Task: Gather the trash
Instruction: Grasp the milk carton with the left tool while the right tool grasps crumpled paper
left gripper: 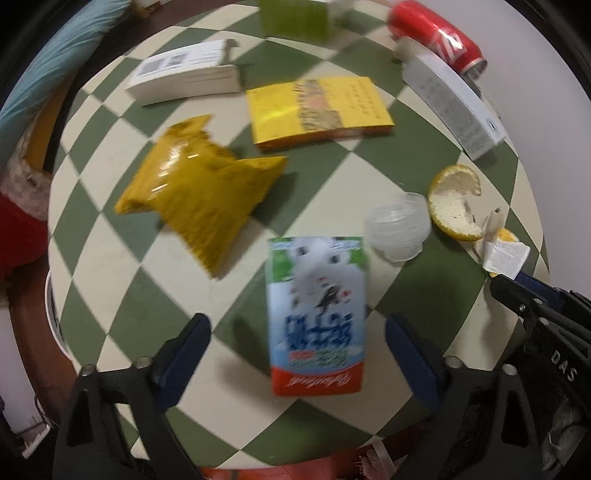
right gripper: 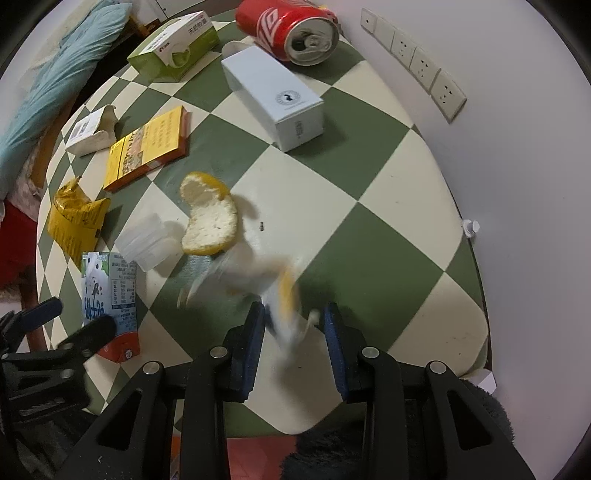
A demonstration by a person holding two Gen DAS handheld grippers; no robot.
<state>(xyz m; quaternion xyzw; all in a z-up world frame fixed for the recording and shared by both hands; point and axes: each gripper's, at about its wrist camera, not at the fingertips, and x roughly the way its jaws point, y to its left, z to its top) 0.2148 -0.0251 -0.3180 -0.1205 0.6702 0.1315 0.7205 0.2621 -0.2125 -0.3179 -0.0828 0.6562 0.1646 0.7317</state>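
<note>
A blue-and-white milk carton lies flat on the green-and-cream checked table. My left gripper straddles it, open, with a gap between each pad and the carton's sides. My right gripper points down over a blurred scrap of white paper and orange peel. The scrap sits between the pads, and a gap shows on its right side. A large curl of orange peel, a clear plastic cup and a crumpled yellow snack bag lie nearby.
A red cola can lies on its side at the far edge beside a long white box. A yellow box, a torn white box and a green tissue box lie further left. A wall with sockets borders the right.
</note>
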